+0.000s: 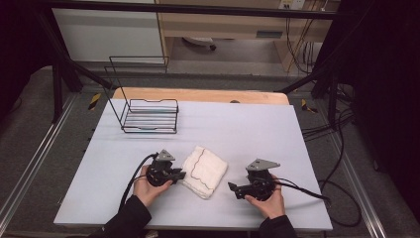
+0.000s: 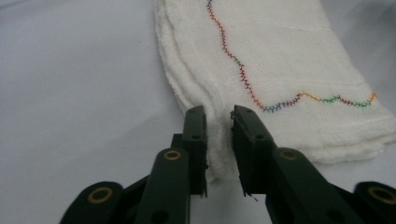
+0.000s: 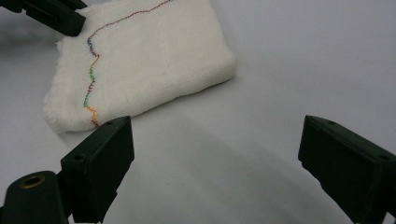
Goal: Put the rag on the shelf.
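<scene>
A soft white cloth (image 1: 204, 171) lies folded on the table (image 1: 237, 129), near the front edge and between the two grippers. It looks like thin woven cotton, with many layers stacked up, and the edges are a bit fuzzy. A wavy line of stitching runs across the top, dark from above and many-coloured up close. The cloth makes a rough rectangle. Its long side runs slanted, from far left to near right.

The left gripper (image 1: 181, 175) is made of hard black plastic with flat, blocky jaws. They pinch the left edge of the cloth, and the thick fold sits squeezed between them. A hand (image 1: 148, 187) holds it from the near side.

The right gripper (image 1: 232, 188) sits to the right of the cloth, not touching it. Its black jaws stand wide apart with just bare table between them.

At the far left of the smooth, pale table stands a thin black wire rack (image 1: 147, 115).
</scene>
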